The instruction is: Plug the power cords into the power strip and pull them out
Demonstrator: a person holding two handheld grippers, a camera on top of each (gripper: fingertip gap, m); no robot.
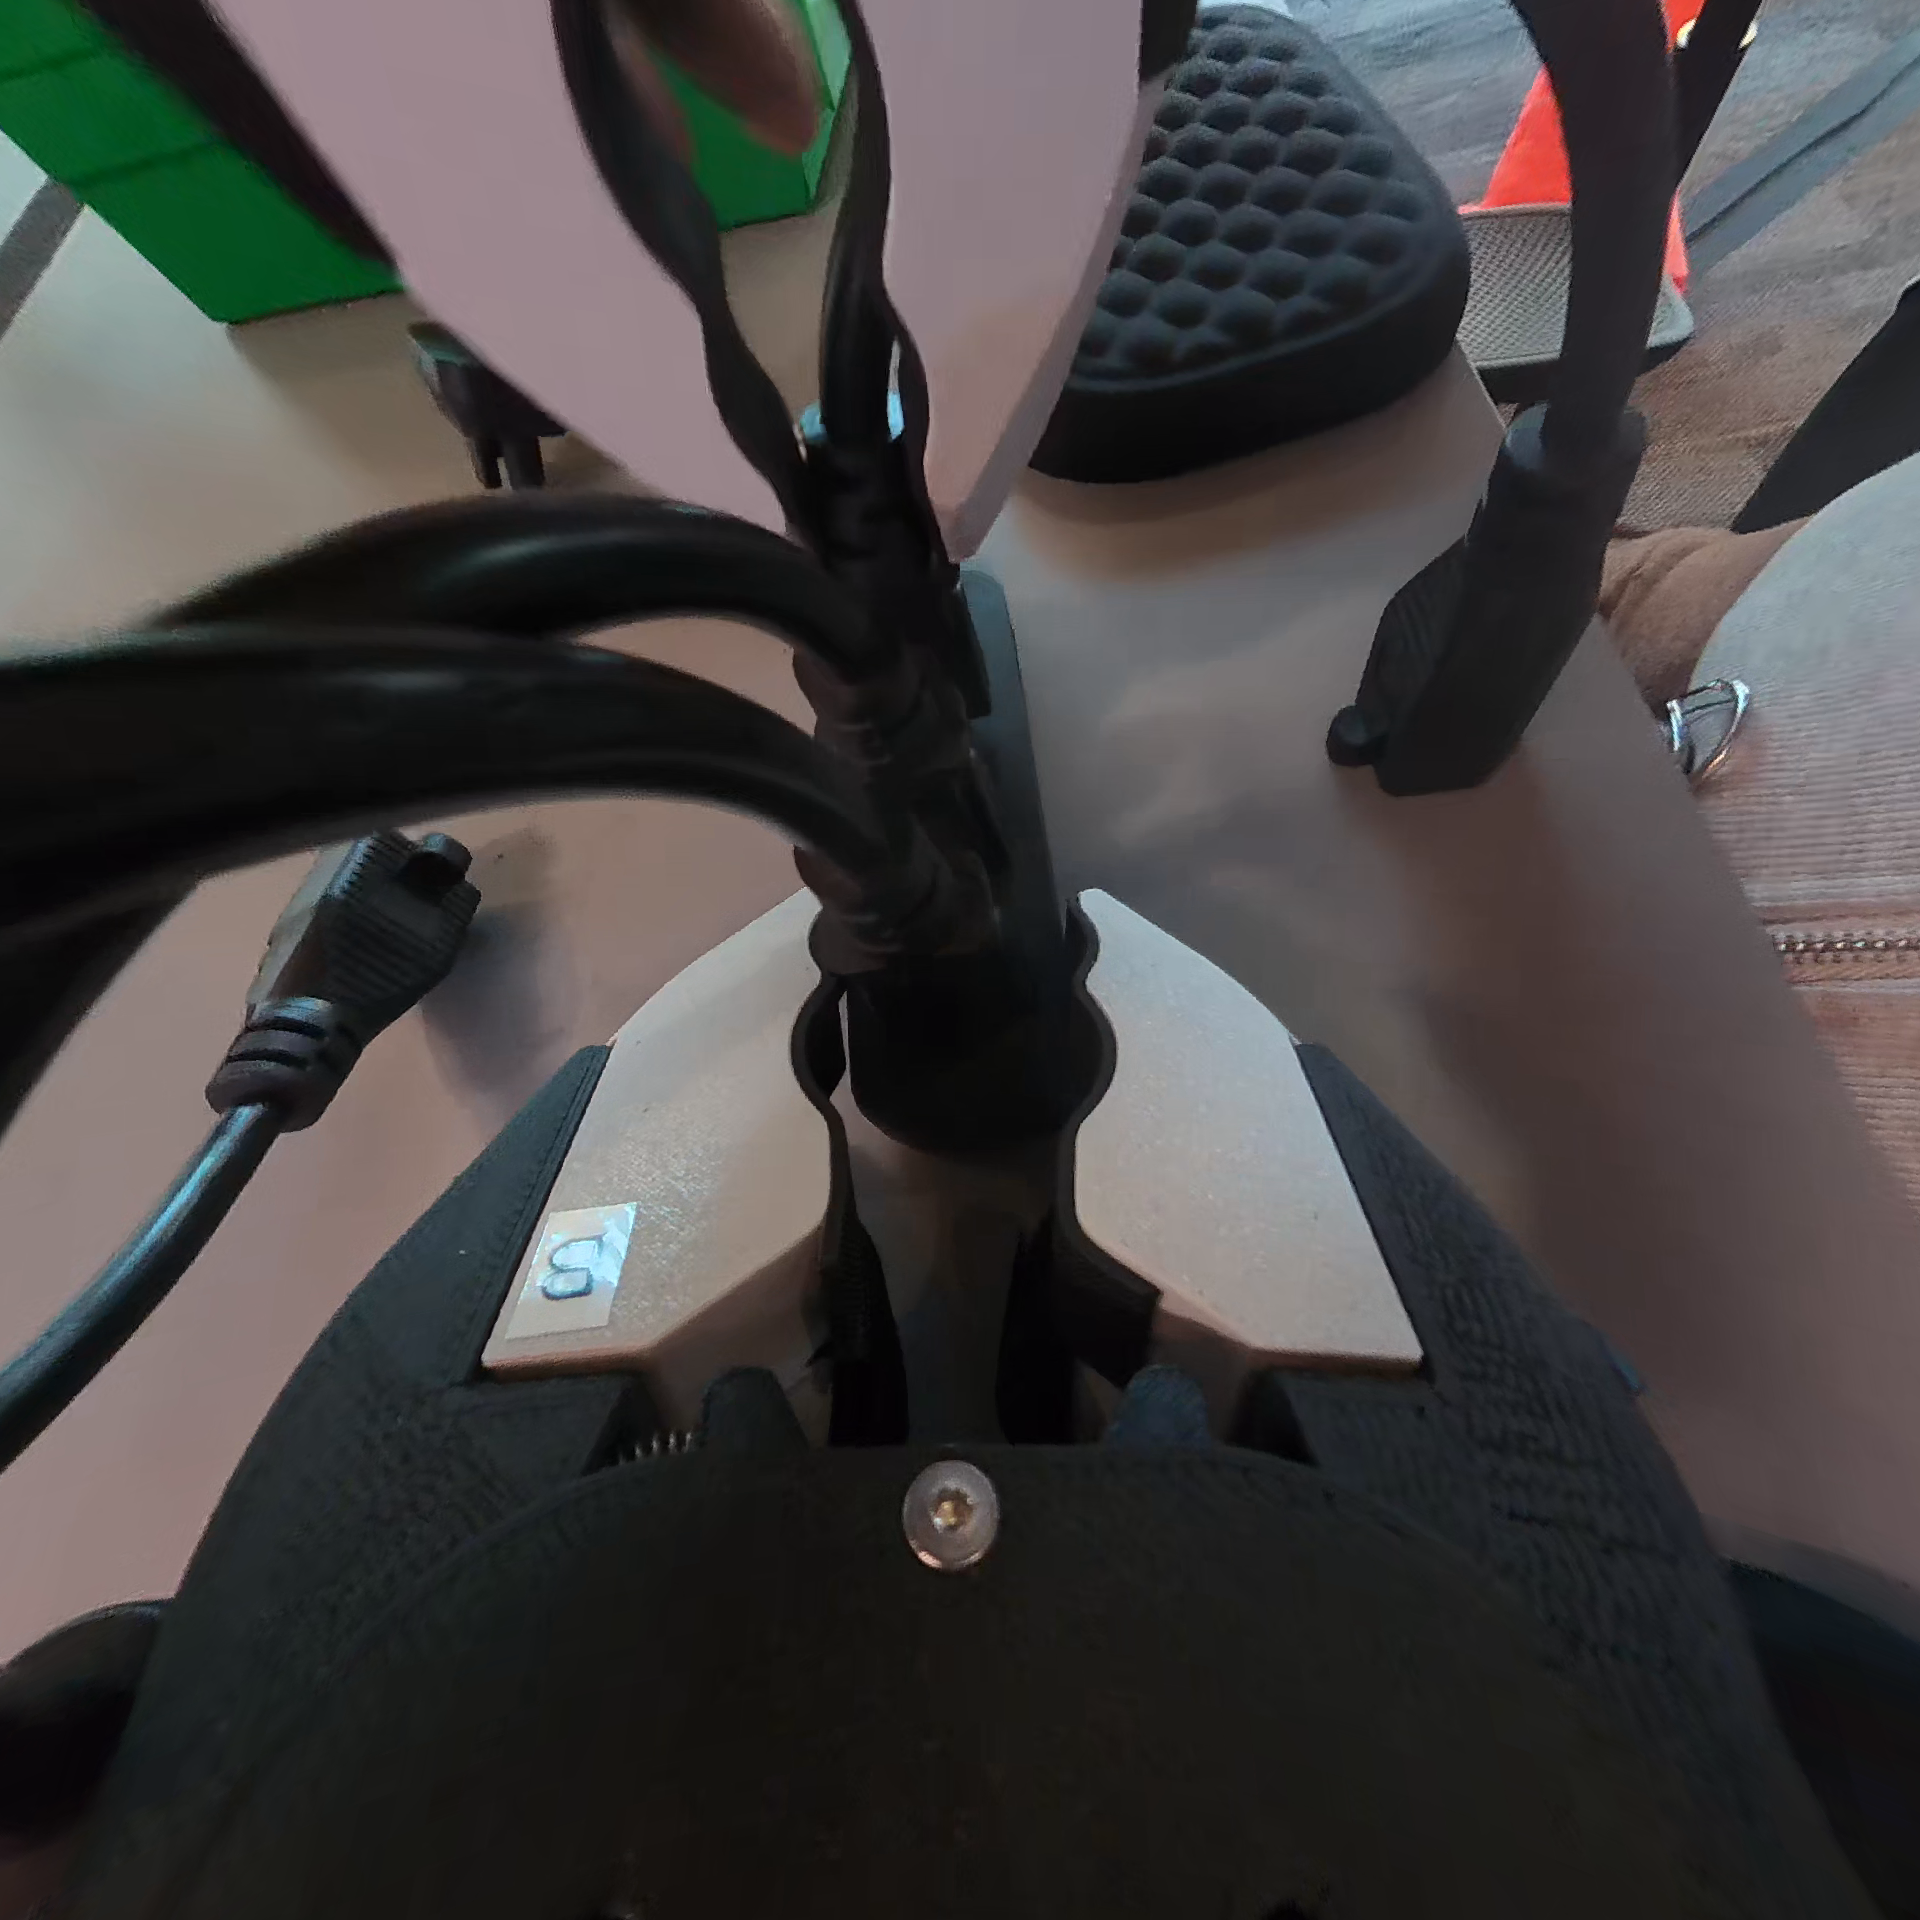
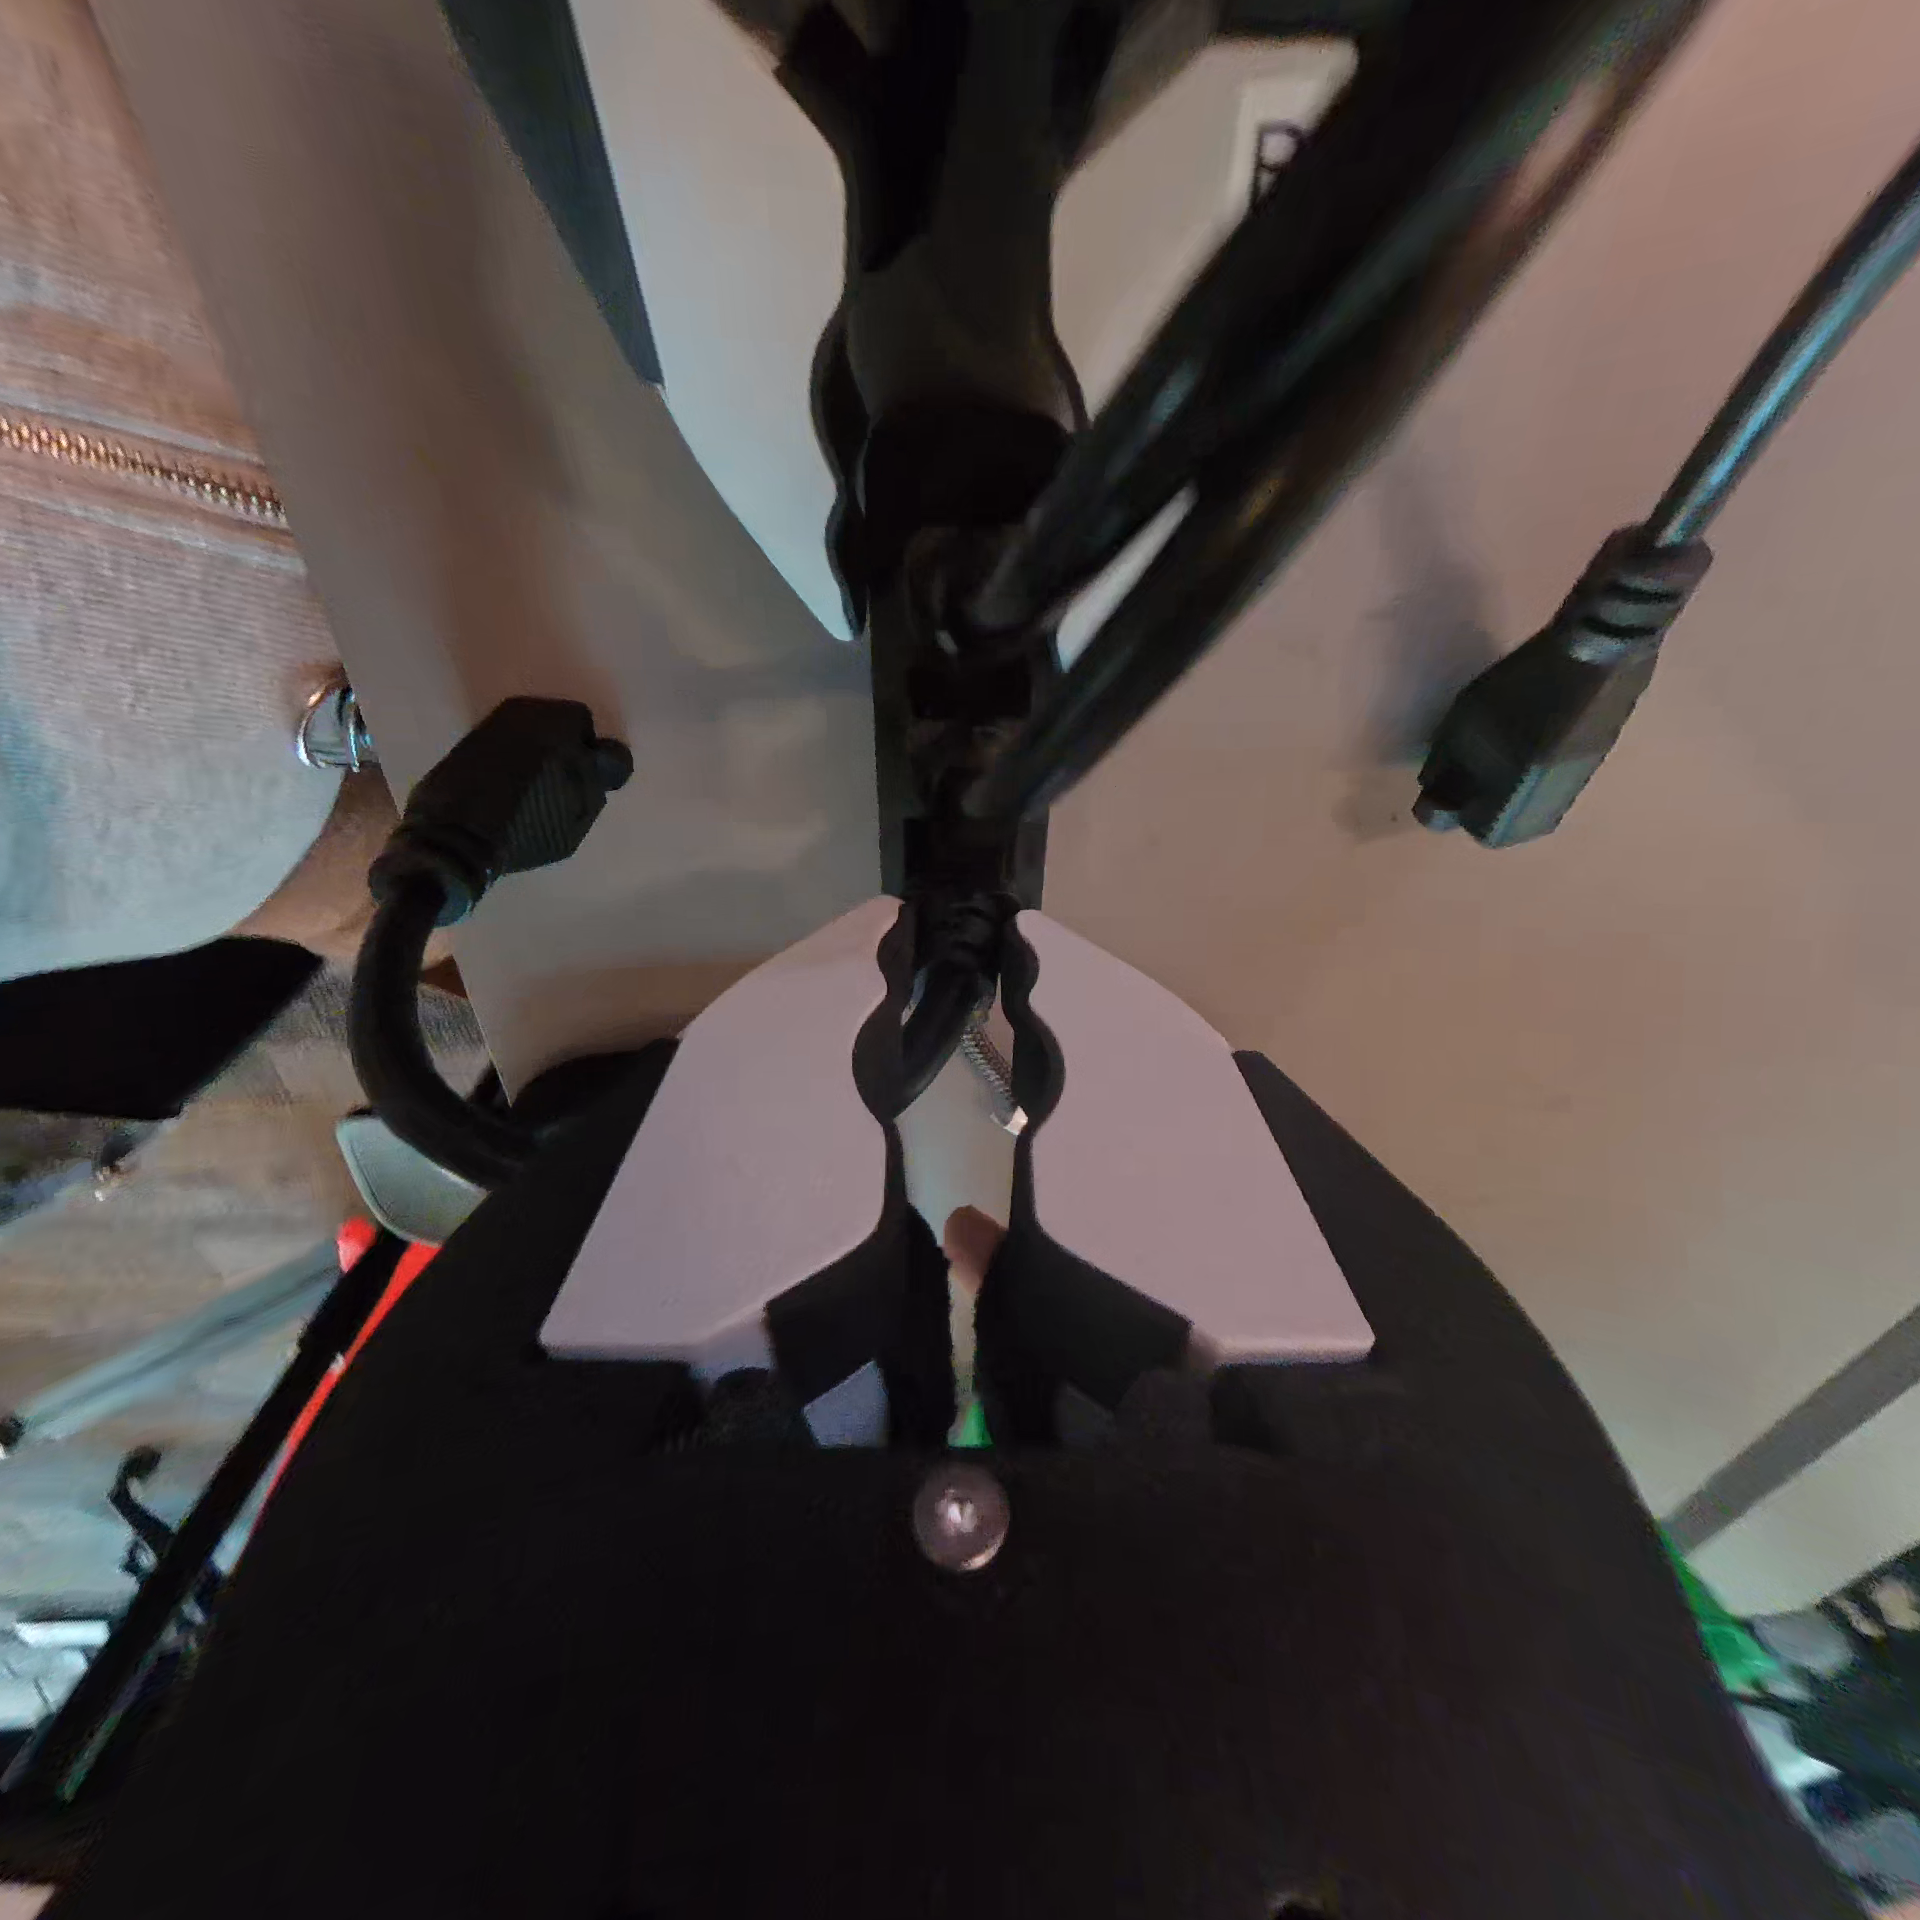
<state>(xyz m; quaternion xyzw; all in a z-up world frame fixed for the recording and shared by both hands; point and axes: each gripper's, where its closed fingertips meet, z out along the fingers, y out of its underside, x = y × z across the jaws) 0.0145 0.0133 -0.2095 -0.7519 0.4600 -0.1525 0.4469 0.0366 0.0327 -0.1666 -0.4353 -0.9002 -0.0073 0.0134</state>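
Landmark: black power strip (image 1: 940, 727), a narrow bar held in the air above the pale beige tabletop (image 1: 1247, 675), seen nearly edge-on between the two grippers.

Left gripper (image 1: 961, 1039): beige fingers narrow, clamped on the near end of the strip. Right gripper (image 2: 956, 997): beige fingers nearly closed on the strip's opposite end, where a black cable and a short metal spring (image 2: 987, 1070) sit between the pads; in the left wrist view it reaches in from the far end of the strip.

Two thick black power cords (image 1: 468, 665) leave the strip's side and arc off to the left, blurred. Whether their plugs are fully seated cannot be told.

Loose black connector (image 1: 358, 951) lies on the table left of the strip. Second black connector (image 1: 1475, 634) lies right of the strip, near the table edge.

Black dimpled chair seat (image 1: 1257, 239) beyond the strip's far end. Green box (image 1: 208, 208) far left of it.
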